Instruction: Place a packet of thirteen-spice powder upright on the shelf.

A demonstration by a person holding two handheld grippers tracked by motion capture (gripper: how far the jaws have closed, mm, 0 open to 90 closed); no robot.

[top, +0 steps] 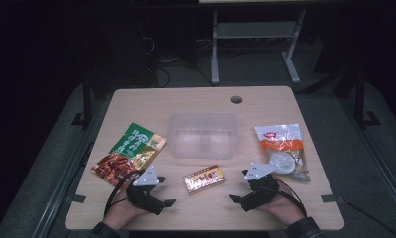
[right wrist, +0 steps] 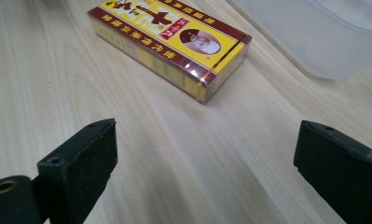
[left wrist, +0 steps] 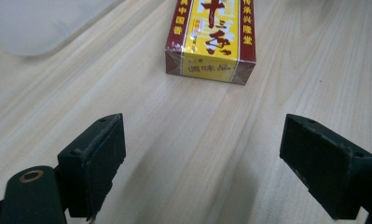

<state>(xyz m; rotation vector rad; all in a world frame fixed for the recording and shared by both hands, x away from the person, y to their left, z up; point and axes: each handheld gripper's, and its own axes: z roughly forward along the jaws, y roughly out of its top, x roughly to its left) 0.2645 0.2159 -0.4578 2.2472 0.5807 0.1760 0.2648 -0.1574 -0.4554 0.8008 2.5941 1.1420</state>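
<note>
High view: a green snack bag (top: 130, 153) lies at the left, then the left gripper (top: 169, 202), jaws spread, the yellow box (top: 204, 179) between, the right gripper (top: 234, 198) likewise spread, a white packet (top: 284, 148) beyond.

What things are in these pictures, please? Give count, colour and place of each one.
Table: one, light wood, with a round hole near its far edge.
Plastic container: one, clear, centre of the table.
Seasoning box: one, yellow and dark red, lying flat in front of the container, between the two grippers.
Snack bag: one, green and red, left side.
Food bag: one, clear with orange and white, right side.
Table frame: one, grey, on the floor beyond the table.
Left gripper: one, black, near left edge, fingers open.
Right gripper: one, black, near right edge, fingers open.
</note>
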